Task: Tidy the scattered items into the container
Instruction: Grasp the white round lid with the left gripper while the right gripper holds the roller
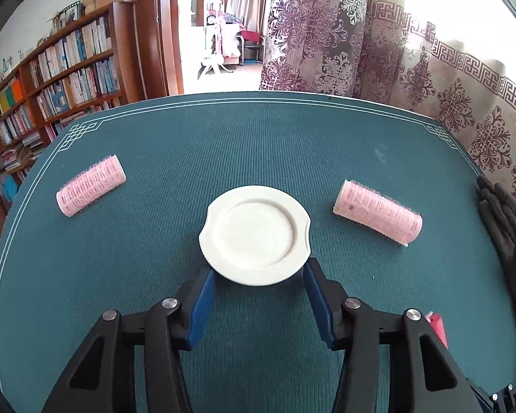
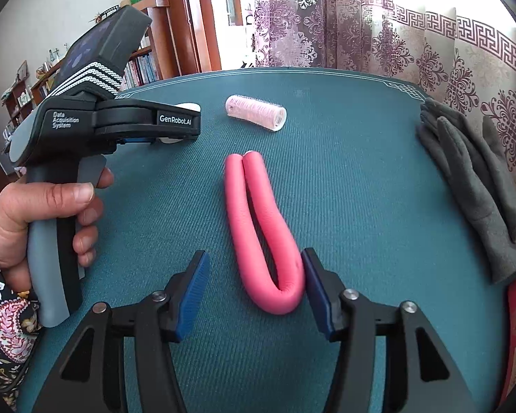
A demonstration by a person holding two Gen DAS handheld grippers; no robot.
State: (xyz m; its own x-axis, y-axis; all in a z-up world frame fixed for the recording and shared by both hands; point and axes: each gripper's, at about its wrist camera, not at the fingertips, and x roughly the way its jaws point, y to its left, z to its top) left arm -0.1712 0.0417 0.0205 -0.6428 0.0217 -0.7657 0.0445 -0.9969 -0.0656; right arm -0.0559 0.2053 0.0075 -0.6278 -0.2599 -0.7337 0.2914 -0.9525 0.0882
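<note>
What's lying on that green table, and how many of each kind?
Pale pink hair rollers: 2
Bent pink foam curler: 1
White plate: 1
Grey gloves: 1 pile, number unclear
Total: 5 counting the gloves as one

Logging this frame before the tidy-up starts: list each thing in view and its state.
plate: upright, nothing on it
left pink roller: lying on its side
right pink roller: lying on its side
bendy pink rod: folded double, flat on the mat
grey gloves: lying flat
left gripper: open
right gripper: open, straddling the rod's bend
</note>
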